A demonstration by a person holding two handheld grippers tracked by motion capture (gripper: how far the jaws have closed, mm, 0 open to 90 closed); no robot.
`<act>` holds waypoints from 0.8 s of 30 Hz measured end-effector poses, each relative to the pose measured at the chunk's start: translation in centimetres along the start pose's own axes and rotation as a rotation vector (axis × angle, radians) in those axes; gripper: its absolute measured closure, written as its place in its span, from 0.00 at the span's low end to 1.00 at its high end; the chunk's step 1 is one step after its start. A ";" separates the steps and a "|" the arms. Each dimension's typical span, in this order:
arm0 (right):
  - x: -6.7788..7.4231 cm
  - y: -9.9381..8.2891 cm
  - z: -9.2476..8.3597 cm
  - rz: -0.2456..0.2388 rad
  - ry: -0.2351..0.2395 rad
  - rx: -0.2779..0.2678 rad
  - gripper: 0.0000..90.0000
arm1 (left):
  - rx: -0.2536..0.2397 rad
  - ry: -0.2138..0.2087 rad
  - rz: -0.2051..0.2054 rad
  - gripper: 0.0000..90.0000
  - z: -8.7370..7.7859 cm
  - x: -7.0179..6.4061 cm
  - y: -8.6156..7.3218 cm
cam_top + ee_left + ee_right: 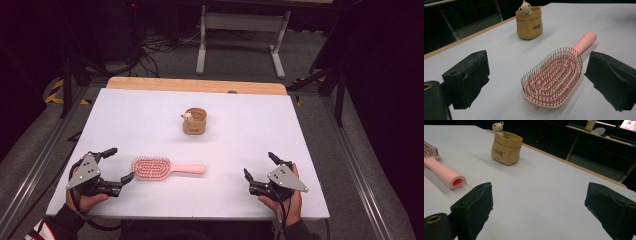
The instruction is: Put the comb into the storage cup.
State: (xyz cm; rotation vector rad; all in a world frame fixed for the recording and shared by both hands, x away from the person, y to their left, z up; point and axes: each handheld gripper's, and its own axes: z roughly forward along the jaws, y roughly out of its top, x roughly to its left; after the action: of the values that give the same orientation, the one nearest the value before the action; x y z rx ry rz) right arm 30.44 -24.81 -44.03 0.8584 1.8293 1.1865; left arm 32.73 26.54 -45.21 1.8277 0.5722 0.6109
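A pink hairbrush lies bristles-up on the white counter, head toward the person's left and handle pointing right. It sits near the front edge, between the two hands and closer to the left one. In the left gripper view the brush head lies on the counter ahead of the two black pads, between their lines but touching neither.

Behind it, toward the middle of the counter, stands a small tan pot shaped like a sack, with a little bear figure perched on its rim. A dark script word is printed on the pot's side; it is too small and slanted to read with any confidence.

The left tongs are released, jaws spread wide and grasping nothing, just beside the brush head. The right tongs are likewise released and empty, well apart from the brush's handle end. In the right gripper view that hollow handle end shows at the left, while the bristled head is mostly cut off by the frame's edge.

The person's hands are partly hidden under the grey plates on the grippers.
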 end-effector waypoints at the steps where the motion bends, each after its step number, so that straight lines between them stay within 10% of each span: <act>1: -0.1 0.0 0.0 0.008 -0.005 -0.003 0.10 | 0.005 0.000 -0.004 0.07 0.0 0.0 -0.1; 24: 0.0 3.0 3.2 -0.029 0.136 0.123 0.06 | 0.037 -0.020 -0.024 0.07 -0.5 0.1 -1.1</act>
State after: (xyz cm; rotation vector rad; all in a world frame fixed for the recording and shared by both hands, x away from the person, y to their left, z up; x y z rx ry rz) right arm 33.64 -22.47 -42.07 0.8332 2.0356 1.1483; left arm 32.34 27.30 -46.08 1.8571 0.5946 0.5682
